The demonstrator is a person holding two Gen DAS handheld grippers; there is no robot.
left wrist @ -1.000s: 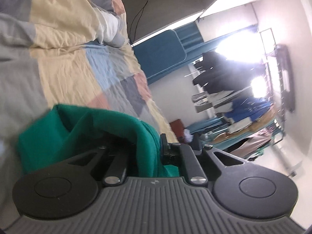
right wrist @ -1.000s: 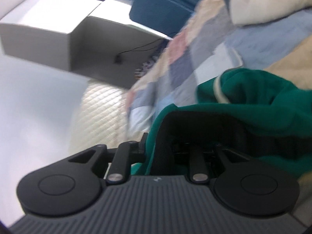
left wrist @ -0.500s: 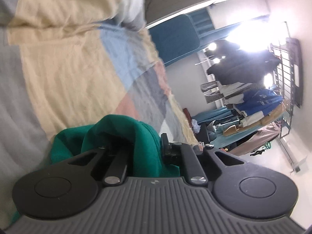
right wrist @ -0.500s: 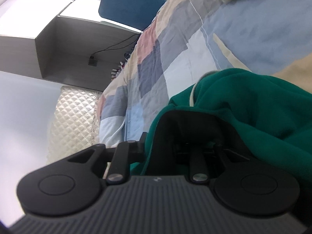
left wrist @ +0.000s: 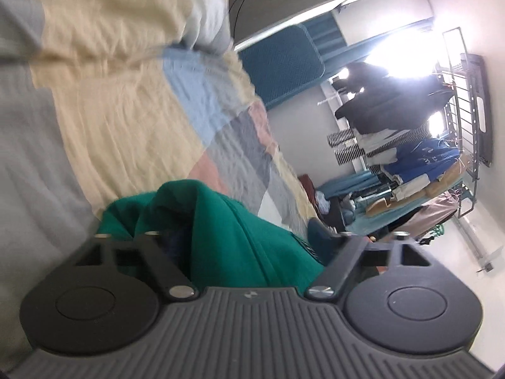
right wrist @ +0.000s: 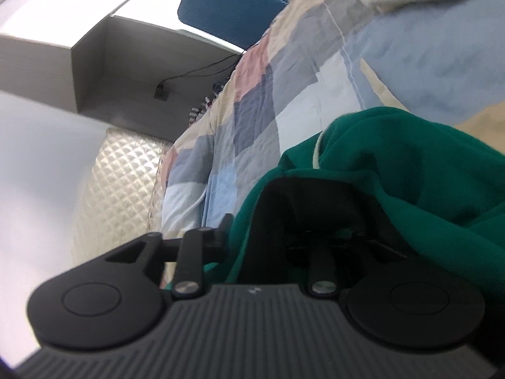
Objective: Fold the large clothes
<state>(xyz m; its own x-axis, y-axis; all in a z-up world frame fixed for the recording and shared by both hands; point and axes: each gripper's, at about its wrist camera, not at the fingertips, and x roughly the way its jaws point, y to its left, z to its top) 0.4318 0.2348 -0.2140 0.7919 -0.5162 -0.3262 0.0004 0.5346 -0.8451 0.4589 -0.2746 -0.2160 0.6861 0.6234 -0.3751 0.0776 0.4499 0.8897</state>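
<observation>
Where the bed [left wrist: 120,132] spreads its patchwork quilt [right wrist: 284,88], a green garment [left wrist: 227,237] lies bunched on top. Left claw [left wrist: 249,237]: jaws opening, spread wide, cloth loose between. Right claw [right wrist: 277,233]: jaws opening, cloth draped over and between them.

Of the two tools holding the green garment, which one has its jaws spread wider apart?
The left tool: its linkage arms splay wide around the green garment; the right tool's stay nearer together.
</observation>
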